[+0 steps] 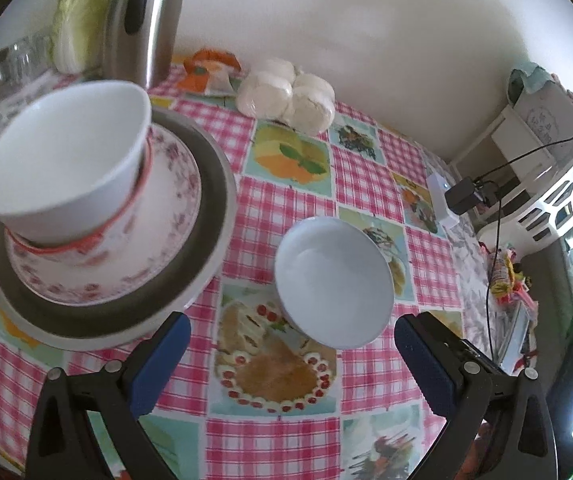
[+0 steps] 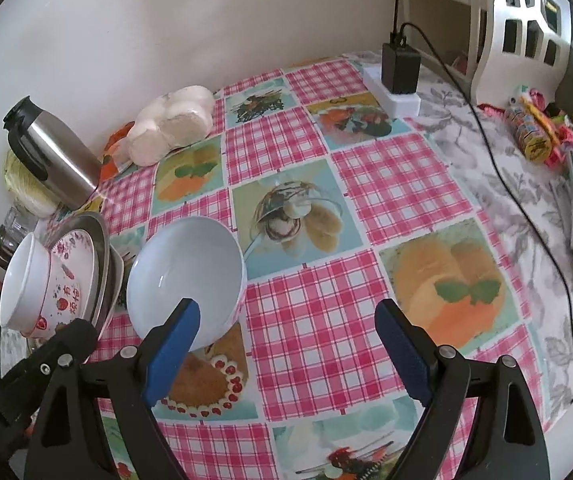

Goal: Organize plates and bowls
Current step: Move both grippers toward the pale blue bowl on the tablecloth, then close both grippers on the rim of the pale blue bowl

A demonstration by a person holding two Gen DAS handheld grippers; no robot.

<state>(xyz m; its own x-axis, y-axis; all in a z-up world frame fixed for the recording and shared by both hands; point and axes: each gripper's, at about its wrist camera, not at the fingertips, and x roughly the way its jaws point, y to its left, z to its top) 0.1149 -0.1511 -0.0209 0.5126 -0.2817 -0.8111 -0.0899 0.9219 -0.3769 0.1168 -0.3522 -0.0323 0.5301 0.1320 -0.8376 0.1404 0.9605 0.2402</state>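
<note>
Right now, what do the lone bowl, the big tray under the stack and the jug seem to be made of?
Lone bowl: likely glazed ceramic or melamine; smooth pale-blue gloss.
Tray: probably steel; dull grey rim with a soft sheen.
Jug: brushed steel body with streaky reflections, black plastic-looking handle.

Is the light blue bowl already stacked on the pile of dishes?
No, the light blue bowl stands alone on the tablecloth, apart from the pile of dishes.

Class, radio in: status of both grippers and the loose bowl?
Left gripper, right gripper open, empty. Pale blue bowl alone on checked tablecloth, beside stack. Nothing blocking.
</note>
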